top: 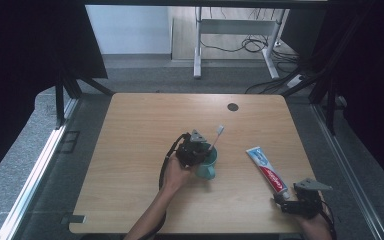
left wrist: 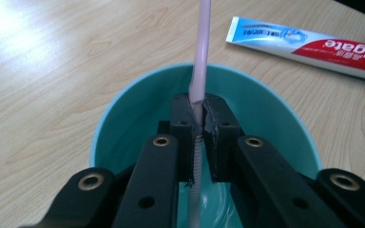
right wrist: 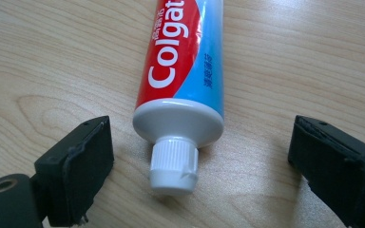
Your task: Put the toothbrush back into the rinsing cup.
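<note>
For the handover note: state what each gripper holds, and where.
Left gripper clamps the toothbrush on its handle, over the cup. Right gripper holds nothing; toothpaste lies between open jaws.

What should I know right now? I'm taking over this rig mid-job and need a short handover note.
Left tool: shut on the pink toothbrush, holding it upright inside the teal cup, bristle end up.
Right tool: open, jaws either side of the toothpaste tube's white cap, not touching it.
Tube lies flat on the table, right of the cup.
Done: toothbrush in the cup, not yet released.
Left: probably let go of the brush, then grasp the tube.
</note>
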Demonstrator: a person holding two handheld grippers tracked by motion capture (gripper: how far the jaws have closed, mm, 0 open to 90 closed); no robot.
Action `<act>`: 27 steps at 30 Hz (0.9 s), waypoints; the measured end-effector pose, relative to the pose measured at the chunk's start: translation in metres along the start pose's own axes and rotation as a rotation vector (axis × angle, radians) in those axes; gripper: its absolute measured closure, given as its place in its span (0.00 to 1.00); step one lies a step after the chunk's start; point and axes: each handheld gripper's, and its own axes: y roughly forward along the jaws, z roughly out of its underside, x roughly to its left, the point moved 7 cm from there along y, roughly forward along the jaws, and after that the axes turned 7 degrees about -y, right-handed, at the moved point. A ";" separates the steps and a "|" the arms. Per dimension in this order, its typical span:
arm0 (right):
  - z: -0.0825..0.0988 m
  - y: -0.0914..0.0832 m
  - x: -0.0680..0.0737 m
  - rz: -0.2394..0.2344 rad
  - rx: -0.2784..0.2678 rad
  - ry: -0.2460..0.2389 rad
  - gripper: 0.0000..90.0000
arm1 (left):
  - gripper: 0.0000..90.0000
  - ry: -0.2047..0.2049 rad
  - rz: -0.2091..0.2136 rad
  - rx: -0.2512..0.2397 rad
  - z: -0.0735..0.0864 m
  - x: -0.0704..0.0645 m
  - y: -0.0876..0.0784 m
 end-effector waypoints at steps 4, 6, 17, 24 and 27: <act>0.000 0.000 0.000 0.000 0.000 0.000 0.08 | 0.92 -0.008 0.001 0.021 0.001 0.001 0.002; 0.000 0.000 0.000 0.000 0.000 0.000 0.08 | 0.90 -0.017 0.000 0.026 0.001 0.001 0.002; 0.000 0.000 0.000 0.000 0.000 0.000 0.08 | 0.79 -0.022 -0.001 0.058 0.001 0.001 0.003; 0.000 0.000 0.000 0.000 0.000 0.000 0.08 | 0.69 -0.014 -0.012 0.045 0.000 0.001 0.001; 0.000 0.000 0.000 0.000 0.000 0.000 0.08 | 0.64 -0.005 -0.011 0.042 -0.001 0.000 -0.001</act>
